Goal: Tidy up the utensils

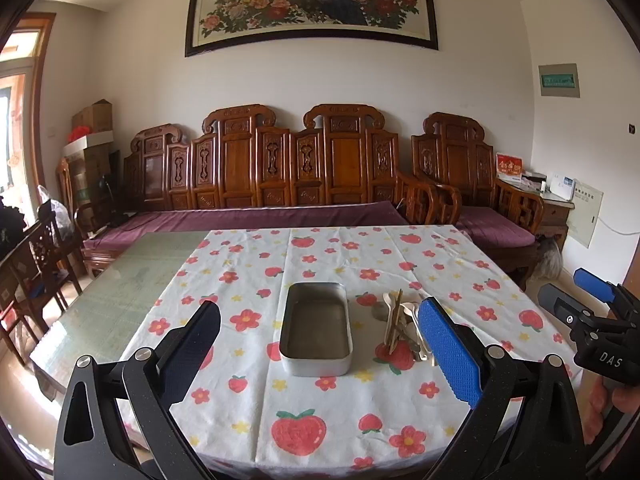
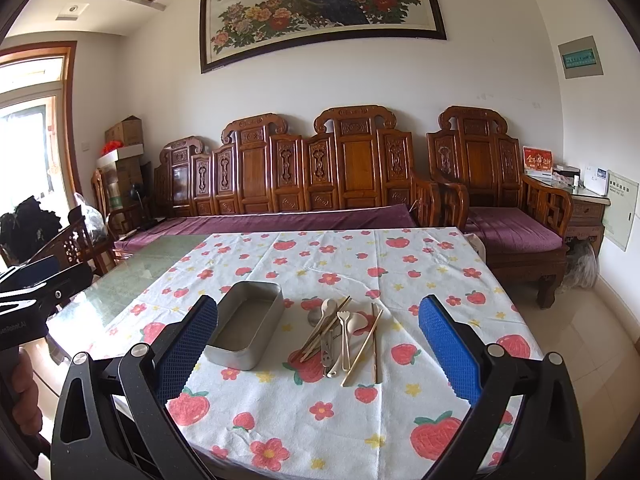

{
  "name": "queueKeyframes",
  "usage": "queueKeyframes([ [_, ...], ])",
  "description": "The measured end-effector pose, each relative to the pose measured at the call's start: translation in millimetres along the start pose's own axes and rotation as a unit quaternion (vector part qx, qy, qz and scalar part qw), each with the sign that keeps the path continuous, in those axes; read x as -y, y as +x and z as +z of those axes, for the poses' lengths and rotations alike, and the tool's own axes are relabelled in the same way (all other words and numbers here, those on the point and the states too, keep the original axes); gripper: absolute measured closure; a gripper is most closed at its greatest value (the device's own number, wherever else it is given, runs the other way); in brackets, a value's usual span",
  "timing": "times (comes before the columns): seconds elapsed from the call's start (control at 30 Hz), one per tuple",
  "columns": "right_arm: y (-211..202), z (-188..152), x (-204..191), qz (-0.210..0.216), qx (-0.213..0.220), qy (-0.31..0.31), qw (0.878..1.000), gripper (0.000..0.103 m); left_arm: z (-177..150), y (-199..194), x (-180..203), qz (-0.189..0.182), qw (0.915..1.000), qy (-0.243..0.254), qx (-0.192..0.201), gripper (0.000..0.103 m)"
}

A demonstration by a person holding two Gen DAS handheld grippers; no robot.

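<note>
My left tongs point(image 1: 320, 344) and right tongs point(image 2: 318, 344) both spread wide with nothing between them, right tongs' body lettered "DAS", metal tin point(image 2: 246, 326) on the worktop point(image 2: 340, 420), utensils point(image 2: 344, 336) just right of the tin

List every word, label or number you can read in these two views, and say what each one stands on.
"DAS": white letters on the black body of the right hand-held gripper.
"...nRobot.AI", start cut off: on the body of the left hand-held gripper.
Characters at the top of the peacock painting: too blurred.
Green wall sign: too small.
Red card on the side table: gold characters, unreadable.
</note>
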State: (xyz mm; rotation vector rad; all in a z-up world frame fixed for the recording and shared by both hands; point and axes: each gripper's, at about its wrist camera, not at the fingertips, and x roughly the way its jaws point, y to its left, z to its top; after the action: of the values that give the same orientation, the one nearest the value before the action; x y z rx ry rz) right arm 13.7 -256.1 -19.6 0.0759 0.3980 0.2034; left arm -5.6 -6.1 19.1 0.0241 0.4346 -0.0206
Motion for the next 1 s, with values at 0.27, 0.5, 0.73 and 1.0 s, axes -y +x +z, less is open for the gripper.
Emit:
queueKeyframes([
  [0.27, -1.3, 2.9, 0.1, 0.000, 0.001, -0.001, 1.000, 0.002, 1.9, -0.9, 1.0, -0.001, 1.0000, 0.000, 0.001, 0.007],
  [0.5, -2.1, 3.1, 0.0, 0.000, 0.002, -0.002, 1.000, 0.002, -1.1, -0.7, 1.0, -0.001, 1.0000, -0.001, 0.002, 0.007],
  [0.73, -1.9, 2.4, -0.3, 0.000, 0.002, -0.002, 1.000, 0.002, -1.0, -1.3, 2.1, 0.000, 1.0000, 0.000, 0.002, 0.007],
  [1.0, -2.8, 3.1, -0.2, -0.001, 0.003, -0.003, 1.000, 0.002, 1.9, -0.8, 7.3, -0.003, 1.0000, 0.002, 0.003, 0.007],
])
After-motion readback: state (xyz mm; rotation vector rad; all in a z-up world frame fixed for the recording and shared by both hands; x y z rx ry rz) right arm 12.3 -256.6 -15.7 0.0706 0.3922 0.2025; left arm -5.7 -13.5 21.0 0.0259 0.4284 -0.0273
